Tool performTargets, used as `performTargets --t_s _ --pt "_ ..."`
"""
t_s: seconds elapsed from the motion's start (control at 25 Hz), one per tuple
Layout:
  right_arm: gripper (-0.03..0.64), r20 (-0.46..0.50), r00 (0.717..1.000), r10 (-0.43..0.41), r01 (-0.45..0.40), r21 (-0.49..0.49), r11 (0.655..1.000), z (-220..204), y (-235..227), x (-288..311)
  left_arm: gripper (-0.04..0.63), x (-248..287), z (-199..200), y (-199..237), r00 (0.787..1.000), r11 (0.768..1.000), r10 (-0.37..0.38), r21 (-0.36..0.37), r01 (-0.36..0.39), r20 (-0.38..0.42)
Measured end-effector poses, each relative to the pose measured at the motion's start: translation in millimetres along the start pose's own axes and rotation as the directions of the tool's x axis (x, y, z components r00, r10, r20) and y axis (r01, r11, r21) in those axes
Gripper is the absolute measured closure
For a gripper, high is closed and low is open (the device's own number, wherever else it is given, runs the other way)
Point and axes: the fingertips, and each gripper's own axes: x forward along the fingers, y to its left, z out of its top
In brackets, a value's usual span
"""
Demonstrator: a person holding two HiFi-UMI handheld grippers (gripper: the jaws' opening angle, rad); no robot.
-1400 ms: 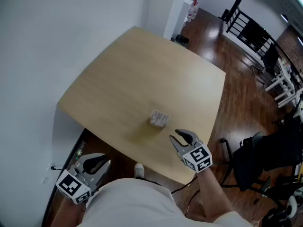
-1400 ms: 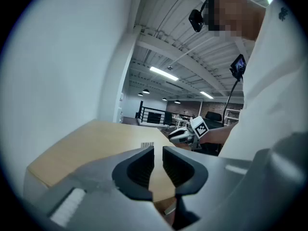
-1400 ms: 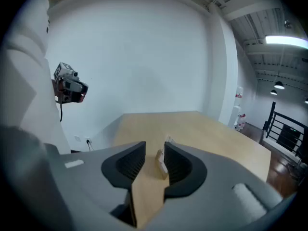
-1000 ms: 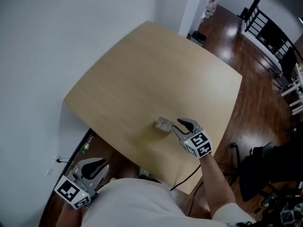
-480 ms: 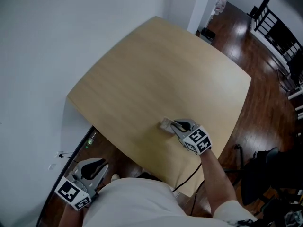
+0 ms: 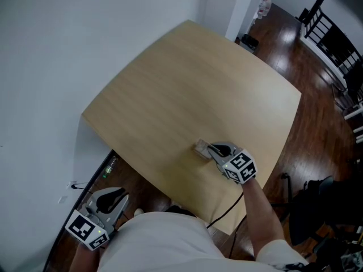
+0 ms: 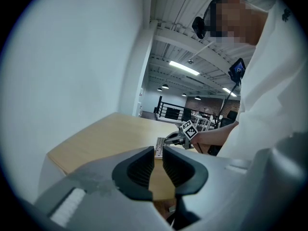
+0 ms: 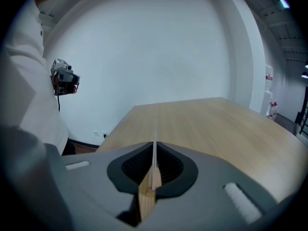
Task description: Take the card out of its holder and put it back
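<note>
Edge-on card between right gripper jaws

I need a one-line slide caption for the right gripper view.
The right gripper has just closed its fingers on the card, seen edge-on, wooden table beyond.

Pale wood table, sm. card holder on it, nr front edge

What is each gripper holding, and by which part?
Right gripper is shut on the card, pinching its near edge. Left gripper holds nothing.
</note>
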Motion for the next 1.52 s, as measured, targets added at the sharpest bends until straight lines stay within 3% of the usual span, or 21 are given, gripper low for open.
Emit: performTargets --t_s 0.84,1.16,1.52 --pt "0.595 0.085 0.985 -0.152 0.157 -0.055 0.986 60 24 -54 0.535 -44 -15 0 0.996 0.997 -0.069 0.028 0.067 0.052" --pt "0.595 0.101 0.98 -0.173 0.181 -0.08 0.98 78 90 -69 0.535 -85 -29 2 0.992 0.993 -0.106 0.052 0.102 0.075" --pt "0.595 0.13 0.979 -0.158 0.17 -0.089 0.981 91 202 -78 0.535 -136 -55 1 0.983 0.985 -0.16 0.078 0.153 0.089"
